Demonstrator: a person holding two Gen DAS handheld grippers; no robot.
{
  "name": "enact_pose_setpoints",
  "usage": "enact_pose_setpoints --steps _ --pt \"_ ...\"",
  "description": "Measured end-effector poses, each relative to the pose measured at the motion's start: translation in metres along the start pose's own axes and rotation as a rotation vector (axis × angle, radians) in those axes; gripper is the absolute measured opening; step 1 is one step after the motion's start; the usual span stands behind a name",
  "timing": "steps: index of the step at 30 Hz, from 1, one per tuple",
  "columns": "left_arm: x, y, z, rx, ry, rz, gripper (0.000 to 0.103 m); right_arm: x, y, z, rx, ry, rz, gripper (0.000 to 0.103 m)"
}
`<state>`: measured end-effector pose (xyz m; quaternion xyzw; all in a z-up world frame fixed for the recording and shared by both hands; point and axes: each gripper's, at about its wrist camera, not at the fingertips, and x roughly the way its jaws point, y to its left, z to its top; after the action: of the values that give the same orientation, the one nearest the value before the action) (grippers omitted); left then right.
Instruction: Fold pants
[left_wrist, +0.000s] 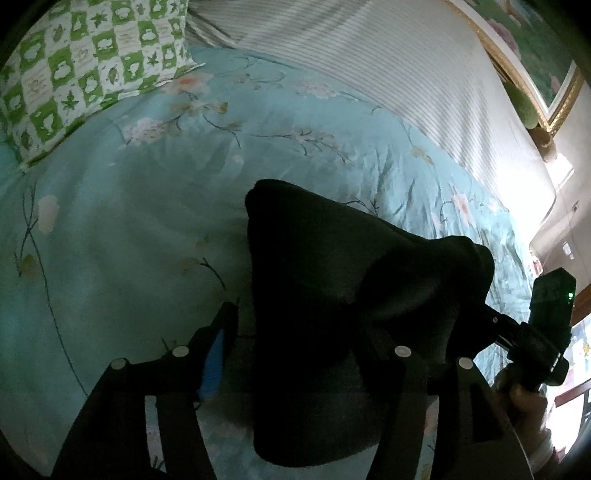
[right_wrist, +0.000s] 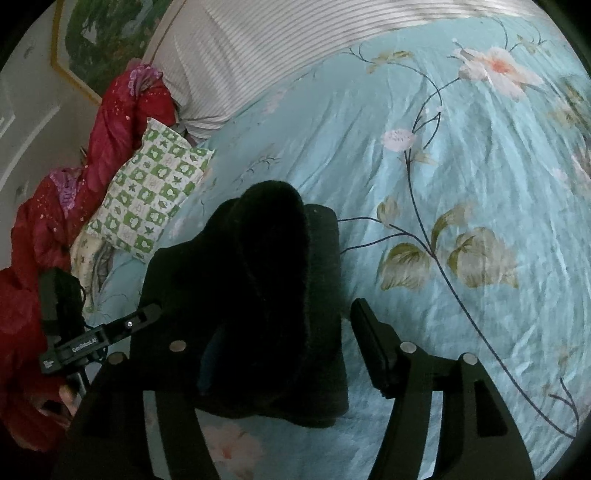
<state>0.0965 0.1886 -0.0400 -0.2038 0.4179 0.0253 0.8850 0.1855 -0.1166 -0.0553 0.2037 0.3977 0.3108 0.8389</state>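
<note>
Left tool: jaws spread wide, blue pad on left finger visible and clear of cloth, right finger hidden behind the dark fabric; not gripping, as judged. Right tool: also spread wide, right finger standing free beside the cloth with a gap, left finger buried under the fabric edge; no clamp seen.

Black pants sitting between the 2 tools on the bed, already bundled into a thick stacked wad, fuzzy nap at the top fold, upper layers rounded and puffed rather than flat. Bottom edge hanging toward the near side in both wrist views.

Handling, judged: soft, thick, fleece-like, light to moderate weight, no stiffness, layers likely to spring open or slide off each other once released. Low slip risk against pads thanks to nap. Best hold: pinch all layers together at the 2 outer corners of the folded edge, 1 tool per corner, not the top layer alone.

Beyond: teal floral bedspread, wrinkled. Farther: green-and-white checked pillow, red quilt at the left in the right wrist view, striped sheet, framed painting on wall.
</note>
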Motion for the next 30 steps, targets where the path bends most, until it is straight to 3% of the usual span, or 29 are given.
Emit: enact_pose_setpoints --steps 4,10,20,30 --pt "-0.01 -0.002 -0.004 0.001 -0.025 0.049 0.074 -0.011 0.009 -0.002 -0.024 -0.024 -0.058 0.066" --pt "-0.028 -0.009 -0.015 0.007 -0.07 0.122 0.08 -0.028 0.024 -0.009 -0.072 -0.067 -0.121 0.072" --pt "-0.045 -0.025 -0.037 0.07 -0.093 0.19 0.082 -0.051 0.054 -0.03 -0.202 -0.111 -0.157 0.086" --pt "-0.057 -0.042 -0.062 0.129 -0.128 0.268 0.084 -0.057 0.071 -0.055 -0.294 -0.118 -0.17 0.088"
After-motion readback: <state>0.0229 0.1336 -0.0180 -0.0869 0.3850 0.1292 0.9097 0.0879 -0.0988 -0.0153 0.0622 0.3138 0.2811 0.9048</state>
